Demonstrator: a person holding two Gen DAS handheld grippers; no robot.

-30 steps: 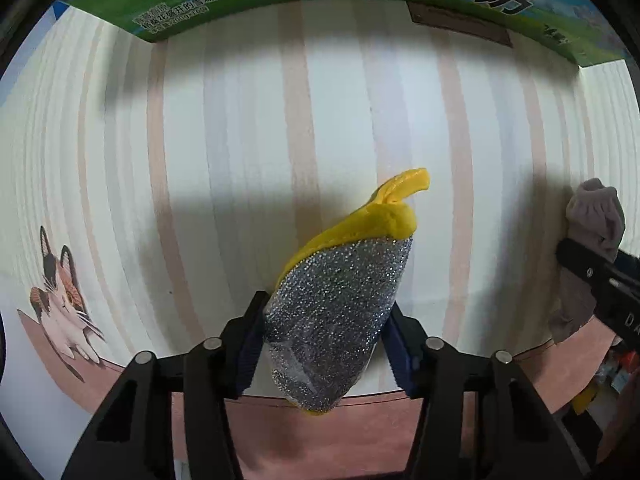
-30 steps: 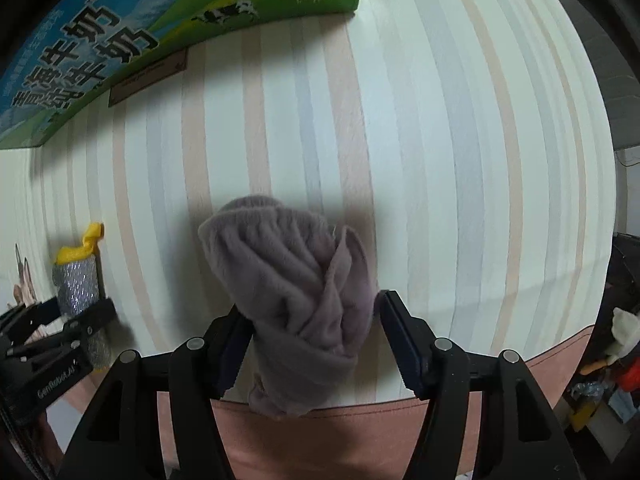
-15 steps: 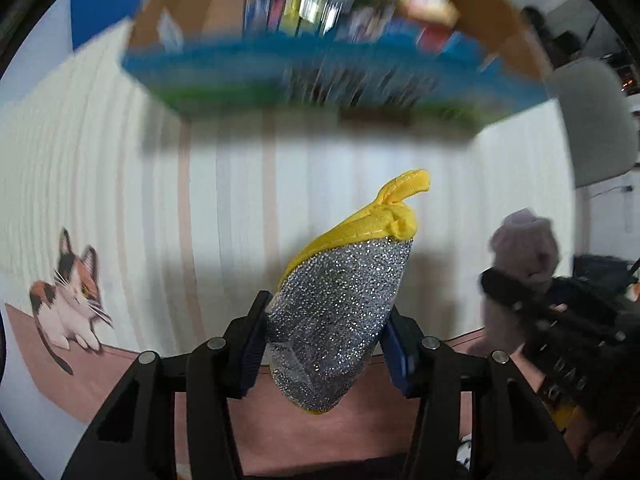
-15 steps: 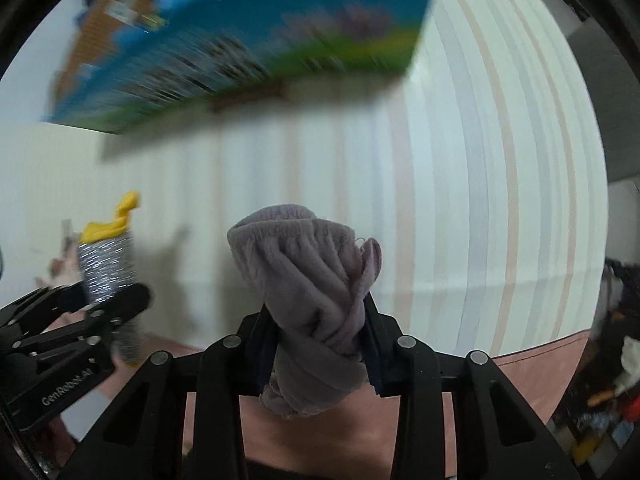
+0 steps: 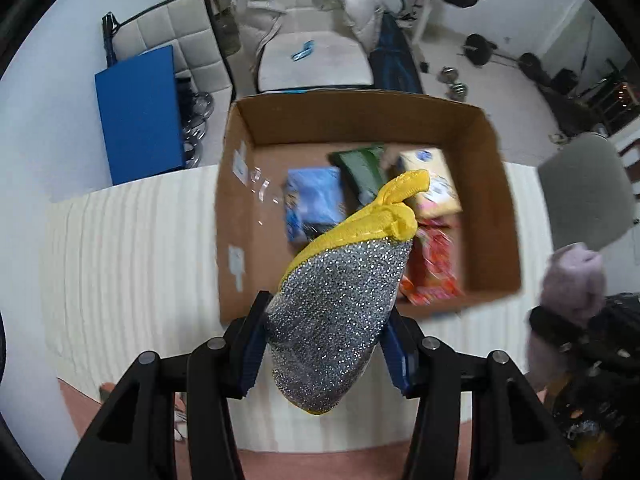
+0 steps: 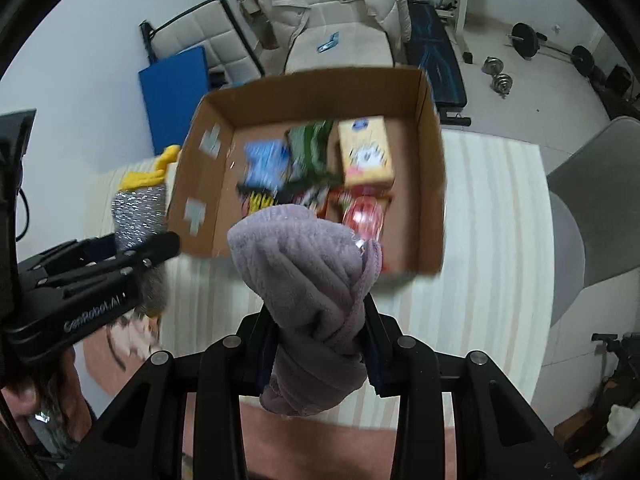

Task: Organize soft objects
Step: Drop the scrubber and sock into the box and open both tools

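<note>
My left gripper (image 5: pixel 326 344) is shut on a silver glitter scrubbing cloth with a yellow edge (image 5: pixel 340 304), held above the striped tablecloth (image 5: pixel 132 248) just in front of an open cardboard box (image 5: pixel 240 136). My right gripper (image 6: pixel 320 344) is shut on a rolled mauve fleece cloth (image 6: pixel 308 276), also raised in front of the box (image 6: pixel 428 120). The mauve cloth shows at the right of the left wrist view (image 5: pixel 572 280); the scrubbing cloth shows at the left of the right wrist view (image 6: pixel 140 216).
The box holds several packets: blue (image 5: pixel 314 204), green (image 5: pixel 362 170), yellow (image 5: pixel 438 192), red-orange (image 5: pixel 434 268). Beyond the table are a blue panel (image 5: pixel 140 112), a padded chair with a white jacket (image 5: pixel 312 40), a grey chair (image 5: pixel 584 192) and gym weights (image 6: pixel 528 40).
Both grippers have risen and tilted up with their cloths. The view went from the box's printed side to looking down into the open box and the room behind.
</note>
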